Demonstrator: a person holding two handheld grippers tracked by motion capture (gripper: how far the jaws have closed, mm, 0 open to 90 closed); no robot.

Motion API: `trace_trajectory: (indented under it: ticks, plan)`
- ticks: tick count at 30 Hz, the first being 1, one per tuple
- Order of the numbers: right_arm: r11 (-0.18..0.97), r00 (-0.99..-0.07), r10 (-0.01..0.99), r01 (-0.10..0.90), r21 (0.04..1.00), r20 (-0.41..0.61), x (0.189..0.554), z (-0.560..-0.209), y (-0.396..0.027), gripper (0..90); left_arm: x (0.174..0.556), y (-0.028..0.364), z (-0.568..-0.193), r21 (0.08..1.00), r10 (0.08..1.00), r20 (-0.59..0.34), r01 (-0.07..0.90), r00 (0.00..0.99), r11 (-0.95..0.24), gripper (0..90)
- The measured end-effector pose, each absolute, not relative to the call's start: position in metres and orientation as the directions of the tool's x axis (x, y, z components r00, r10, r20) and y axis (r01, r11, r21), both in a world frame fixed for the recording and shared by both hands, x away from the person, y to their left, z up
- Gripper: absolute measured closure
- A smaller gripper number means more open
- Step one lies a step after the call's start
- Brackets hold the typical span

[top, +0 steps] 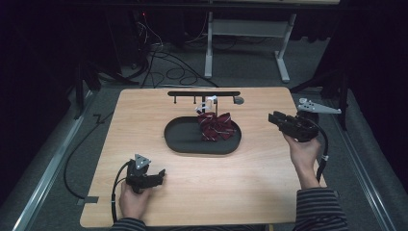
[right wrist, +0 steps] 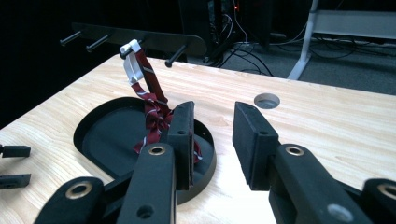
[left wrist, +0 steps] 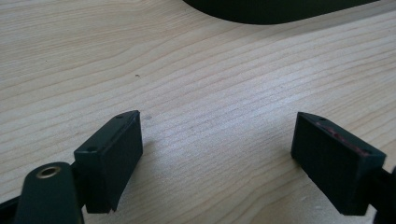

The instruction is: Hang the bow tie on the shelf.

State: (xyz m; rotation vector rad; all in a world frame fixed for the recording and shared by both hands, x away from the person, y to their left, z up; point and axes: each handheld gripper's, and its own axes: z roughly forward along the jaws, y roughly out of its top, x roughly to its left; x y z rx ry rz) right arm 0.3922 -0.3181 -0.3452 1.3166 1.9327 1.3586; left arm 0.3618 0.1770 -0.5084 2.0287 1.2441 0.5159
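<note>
While right gripper (top: 275,118) nears the tie (top: 215,127) in tray (top: 183,144), jaws half-open, empty, grab a bunched fold; left gripper (top: 161,174) wide open, idle.

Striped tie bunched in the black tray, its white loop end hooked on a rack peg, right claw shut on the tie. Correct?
Not quite. The right claw is open and holds nothing, short of the striped tie, as the right gripper view shows. The rest stands: the tie is bunched in the black tray, its white loop end on a rack peg.
</note>
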Motion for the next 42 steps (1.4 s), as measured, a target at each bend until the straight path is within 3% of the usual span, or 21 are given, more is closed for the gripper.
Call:
trace_trajectory:
  ticks: [42]
  plan:
    - [0.025, -0.431, 0.873, 0.504, 0.863, 0.226, 0.355, -0.401, -0.334, 70.2, 0.362, 0.177, -0.508, 0.731, 0.887, -0.021, 0.612, 0.461, -0.301, 16.9]
